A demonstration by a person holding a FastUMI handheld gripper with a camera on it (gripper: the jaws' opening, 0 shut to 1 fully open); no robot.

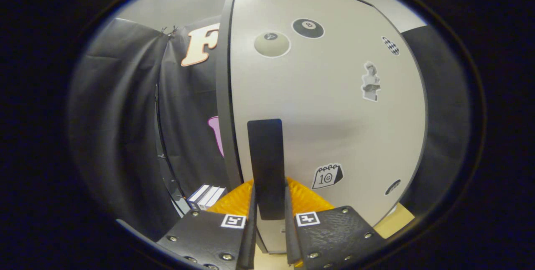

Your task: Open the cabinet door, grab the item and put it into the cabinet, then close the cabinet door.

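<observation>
1. Gripping the door handle [265, 165], my claw [269, 203] sits narrow, one finger on each side of the dark upright bar; both seem to press on it, so I judge it held.
2. To do this step well, I would keep the squeeze firm and move along the door's own swing instead of tugging straight, so the bar does not slip out.
3. I cannot tell from here whether the cabinet door [326, 107] is fully shut; its left edge stands clear against the black cloth.
4. The door is pale grey and smooth, dotted with stickers, among them a black billiard ball and a small calendar.
5. Some books [205, 197] stand low, left of my fingers, beside the cabinet.
</observation>
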